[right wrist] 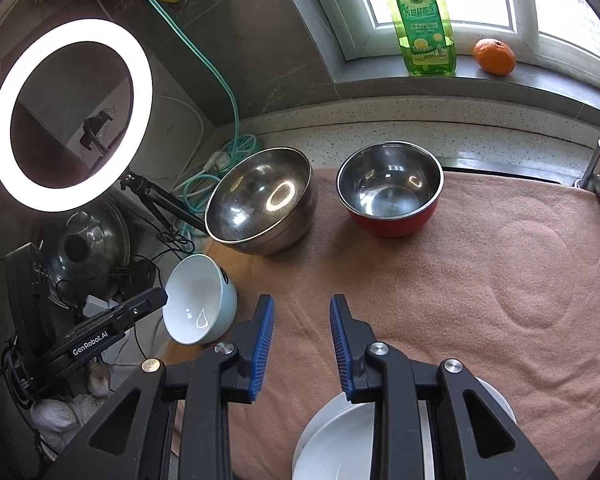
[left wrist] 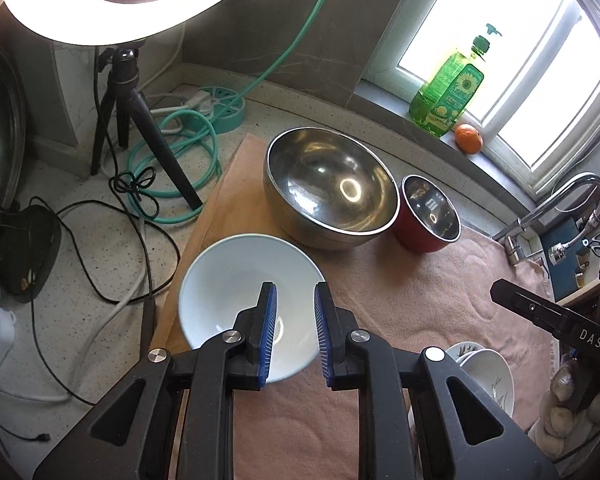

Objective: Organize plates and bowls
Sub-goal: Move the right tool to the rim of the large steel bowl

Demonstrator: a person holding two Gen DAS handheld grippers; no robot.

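White bowl [left wrist: 236, 280] under left hand-held gripper [left wrist: 295, 300], apart

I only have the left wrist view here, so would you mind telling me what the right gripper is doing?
Observer: The right gripper is open and empty, hovering over the pink towel.
Operator: Thank you. Is anything lying under it?
Observer: Yes, a stack of white dishes lies partly under its right finger, at the near edge of the towel.
Operator: Does the light blue bowl have any marking outside?
Observer: Your view shows only the inside of the light blue bowl; the right wrist view shows a small dark marking near its rim, too small to read.
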